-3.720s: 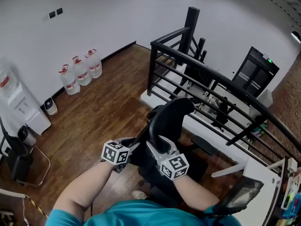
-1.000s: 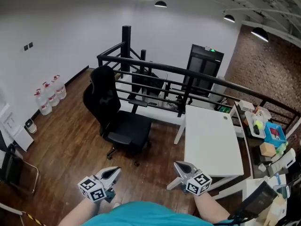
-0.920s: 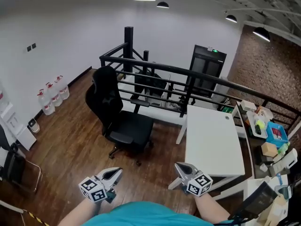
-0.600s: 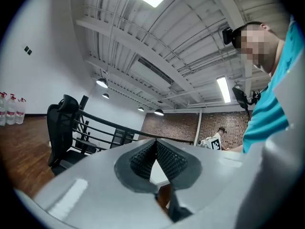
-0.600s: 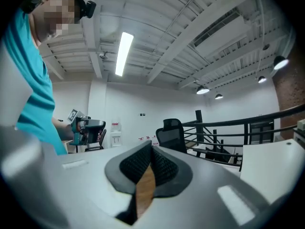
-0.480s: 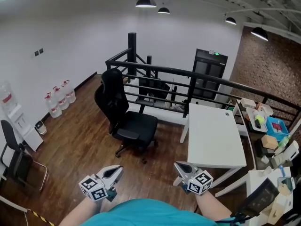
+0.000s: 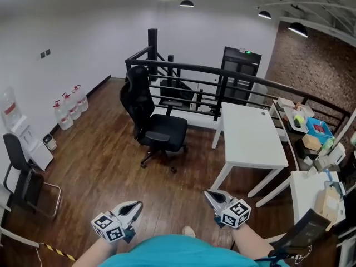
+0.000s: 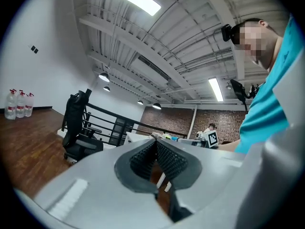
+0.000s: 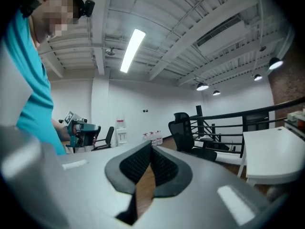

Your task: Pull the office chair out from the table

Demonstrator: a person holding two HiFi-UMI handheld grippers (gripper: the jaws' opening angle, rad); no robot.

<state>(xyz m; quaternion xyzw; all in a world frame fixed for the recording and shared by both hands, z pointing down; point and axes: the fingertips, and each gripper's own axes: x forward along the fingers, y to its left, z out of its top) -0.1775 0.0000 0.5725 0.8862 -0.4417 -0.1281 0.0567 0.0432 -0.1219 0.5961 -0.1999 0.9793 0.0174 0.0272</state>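
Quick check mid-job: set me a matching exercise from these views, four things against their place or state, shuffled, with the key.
Things:
1. office chair
2. white table
3. water bottles
4. right tool

Place or state:
A. lined up against the white wall
B. shut, nothing between its jaws
C. out on the wood floor, apart from the table
D. right of the chair, far end by the black railing

Pairs: 1-C, 2-D, 3-A, 4-B

Dark wooden floor (image 7: 105,166)
On it the office chair (image 7: 156,128) stands apart from the white tabletop (image 7: 250,138); water bottles (image 7: 69,105) at its edge.
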